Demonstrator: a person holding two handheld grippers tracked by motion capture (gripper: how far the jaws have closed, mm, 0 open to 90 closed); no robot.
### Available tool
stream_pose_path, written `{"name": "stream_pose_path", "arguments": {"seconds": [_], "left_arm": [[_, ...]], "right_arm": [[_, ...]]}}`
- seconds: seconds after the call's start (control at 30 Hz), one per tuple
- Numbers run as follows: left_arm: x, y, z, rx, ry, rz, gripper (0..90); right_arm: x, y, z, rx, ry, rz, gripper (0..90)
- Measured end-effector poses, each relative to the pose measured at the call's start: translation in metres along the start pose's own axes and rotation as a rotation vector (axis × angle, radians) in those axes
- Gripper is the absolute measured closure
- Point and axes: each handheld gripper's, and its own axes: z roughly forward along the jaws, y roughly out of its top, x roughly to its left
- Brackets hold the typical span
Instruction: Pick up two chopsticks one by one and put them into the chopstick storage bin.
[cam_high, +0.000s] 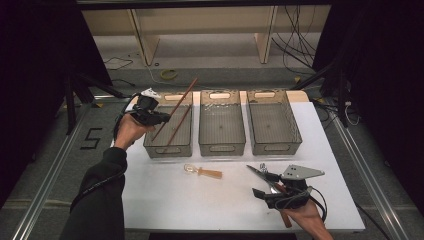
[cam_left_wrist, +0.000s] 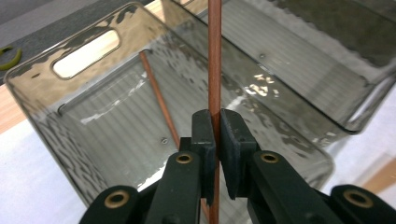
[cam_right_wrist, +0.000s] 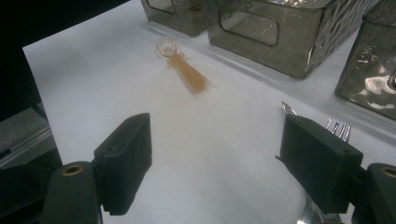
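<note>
Left gripper view: left claw (cam_left_wrist: 214, 140) clamped on chopstick (cam_left_wrist: 214, 56) over leftmost bin (cam_left_wrist: 42, 74), second stick (cam_left_wrist: 159, 102) inside. Right claw (cam_right_wrist: 217, 163) wide, empty, spoon (cam_right_wrist: 187, 72) at 12 o'clock. Risk: tilted stick catches rim, tips out onto bench.

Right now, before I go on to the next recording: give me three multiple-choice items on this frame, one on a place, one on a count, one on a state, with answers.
1. Where does the loose chopstick lie?
A. in the left bin
B. on the table
C. in the right bin

2. How many bins stand in the row?
A. two
B. three
C. four

3. How does the left gripper stand?
A. open
B. shut on nothing
C. shut on the held chopstick

Answers: 1 A, it rests slanted inside that bin. 2 B, three stand side by side in the high view. 3 C, the pads clamp the stick.
</note>
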Motion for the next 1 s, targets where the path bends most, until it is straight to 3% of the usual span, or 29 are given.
{"name": "stream_pose_path", "arguments": {"seconds": [0.43,1.0], "left_arm": [[0.010,-0.005,0.012,-0.005,0.029,-0.068,84.1],[0.013,-0.018,0.021,0.017,0.036,-0.113,84.0]], "right_arm": [[0.000,0.000,0.000,-0.001,0.003,0.001,25.9],[0.000,0.000,0.000,0.002,0.002,0.000,25.9]]}}
